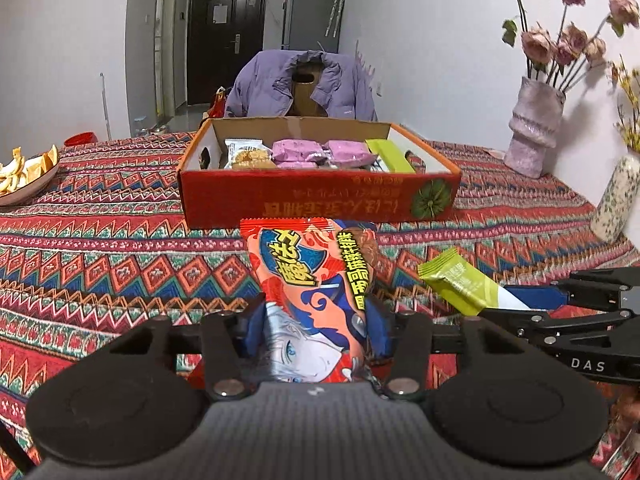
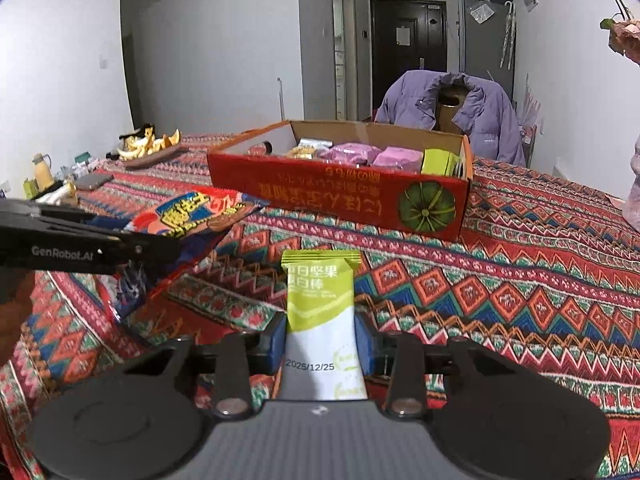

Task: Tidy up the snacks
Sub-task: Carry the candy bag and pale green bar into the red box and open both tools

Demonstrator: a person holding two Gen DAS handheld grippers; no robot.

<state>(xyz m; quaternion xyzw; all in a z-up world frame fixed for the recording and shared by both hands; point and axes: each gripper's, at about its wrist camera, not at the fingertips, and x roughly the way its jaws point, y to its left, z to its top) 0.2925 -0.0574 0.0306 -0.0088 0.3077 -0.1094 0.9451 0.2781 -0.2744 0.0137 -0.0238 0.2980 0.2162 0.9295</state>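
Observation:
My left gripper is shut on a red and blue snack bag and holds it above the patterned tablecloth, just in front of the red cardboard box. My right gripper is shut on a green and white nut bar, also held above the cloth, short of the box. The box holds pink packets, a biscuit packet and a green bar. The nut bar and right gripper show at the right of the left wrist view. The snack bag shows left in the right wrist view.
A plate of orange peels sits at the table's left. Two vases with flowers stand at the right by the wall. A chair draped with a purple jacket stands behind the table. A phone and small bottles lie far left.

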